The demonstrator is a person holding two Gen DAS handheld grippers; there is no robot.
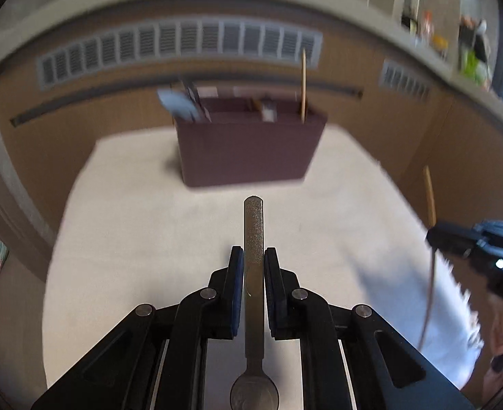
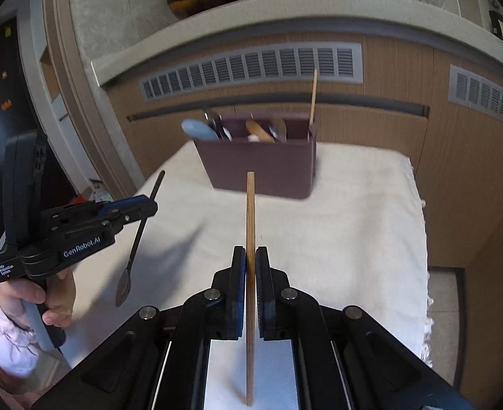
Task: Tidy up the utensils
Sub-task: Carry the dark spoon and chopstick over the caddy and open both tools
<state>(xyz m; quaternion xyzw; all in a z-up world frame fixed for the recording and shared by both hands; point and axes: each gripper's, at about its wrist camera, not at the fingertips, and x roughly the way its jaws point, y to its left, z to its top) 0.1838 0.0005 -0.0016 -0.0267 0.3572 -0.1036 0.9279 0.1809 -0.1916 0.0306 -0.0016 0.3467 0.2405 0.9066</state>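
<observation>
My left gripper [image 1: 253,263] has its fingers clenched on a metal spoon [image 1: 253,239], handle pointing away and bowl trailing, so it can drop bowl-up like the ones already stowed. My right gripper [image 2: 250,266] grasps a wooden chopstick [image 2: 250,239] mid-length. The maroon caddy [image 2: 261,167] stands at the far end of the cloth-covered worktop [image 2: 354,222]; a matching chopstick [image 2: 313,97] waits in its right compartment.

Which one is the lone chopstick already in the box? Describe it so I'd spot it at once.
Find the dark maroon utensil box at the far end of the white cloth. In its right-hand end compartment stands one pale wooden chopstick, upright. It rises far above the rim, taller and thinner than the blue spatula and spoons beside it.
</observation>
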